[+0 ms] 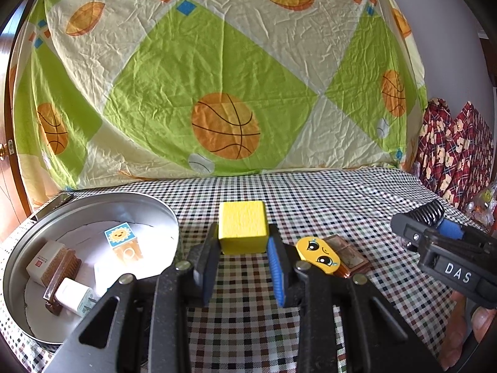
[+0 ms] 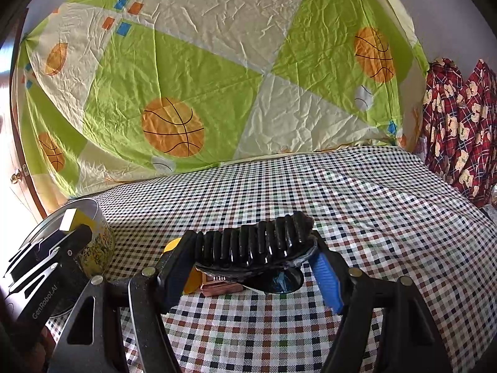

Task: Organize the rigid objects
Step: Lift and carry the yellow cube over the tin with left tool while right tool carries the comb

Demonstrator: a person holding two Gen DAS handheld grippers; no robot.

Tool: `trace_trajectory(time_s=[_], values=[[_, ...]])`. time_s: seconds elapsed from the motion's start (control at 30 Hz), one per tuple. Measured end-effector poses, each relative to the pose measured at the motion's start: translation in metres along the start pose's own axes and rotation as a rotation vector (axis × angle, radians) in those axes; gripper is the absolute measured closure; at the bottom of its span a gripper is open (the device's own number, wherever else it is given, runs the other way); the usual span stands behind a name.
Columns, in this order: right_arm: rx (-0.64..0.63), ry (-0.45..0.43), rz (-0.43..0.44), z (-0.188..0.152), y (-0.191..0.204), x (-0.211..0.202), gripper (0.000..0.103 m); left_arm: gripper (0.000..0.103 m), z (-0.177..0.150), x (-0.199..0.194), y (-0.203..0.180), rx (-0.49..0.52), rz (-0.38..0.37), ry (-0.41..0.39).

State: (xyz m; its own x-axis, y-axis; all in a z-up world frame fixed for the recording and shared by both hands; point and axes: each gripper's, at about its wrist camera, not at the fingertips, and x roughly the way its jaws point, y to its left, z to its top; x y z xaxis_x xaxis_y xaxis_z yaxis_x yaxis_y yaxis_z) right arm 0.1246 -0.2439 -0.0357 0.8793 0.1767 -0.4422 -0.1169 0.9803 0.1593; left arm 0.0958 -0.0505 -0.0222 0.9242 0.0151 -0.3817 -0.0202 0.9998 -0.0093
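My left gripper [image 1: 243, 237] is shut on a yellow cube [image 1: 242, 228], which hangs a little above the checked cloth, just right of a round metal tin [image 1: 93, 200]. Inside the tin lie a sun-picture block [image 1: 121, 241], a wooden brush [image 1: 59, 272] and a white charger [image 1: 76, 298]. My right gripper [image 2: 251, 245] is shut on a black ribbed hair claw clip [image 2: 257, 244], held across its jaws above the cloth. A yellow emoji-face piece [image 1: 318, 255] leans on a copper-brown box [image 1: 346, 253] on the cloth between the two grippers. In the right wrist view the cube [image 2: 73, 219] shows at the tin's edge [image 2: 99, 248].
A checked cloth [image 2: 372, 217] covers the table. A green and cream basketball-print sheet [image 1: 217, 77] hangs behind it. Red plaid fabric [image 2: 459, 124] hangs at the far right. A wooden door [image 1: 6, 161] stands at the left edge. A hand [image 1: 478, 323] grips the right tool.
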Motion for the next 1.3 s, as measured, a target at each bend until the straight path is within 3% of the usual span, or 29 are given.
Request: trace_trajectory(time_s=[0.8,1.3], values=[[-0.028,-0.082,-0.001,-0.001,0.01,-0.012,0.031,0.075,-0.001,-0.02,0.009,-0.029,0.035,-0.096],[-0.049,-0.089,0.061,-0.003,0.034,-0.008,0.031,0.075,-0.002,-0.027,0.038,-0.083,0.085,-0.126]])
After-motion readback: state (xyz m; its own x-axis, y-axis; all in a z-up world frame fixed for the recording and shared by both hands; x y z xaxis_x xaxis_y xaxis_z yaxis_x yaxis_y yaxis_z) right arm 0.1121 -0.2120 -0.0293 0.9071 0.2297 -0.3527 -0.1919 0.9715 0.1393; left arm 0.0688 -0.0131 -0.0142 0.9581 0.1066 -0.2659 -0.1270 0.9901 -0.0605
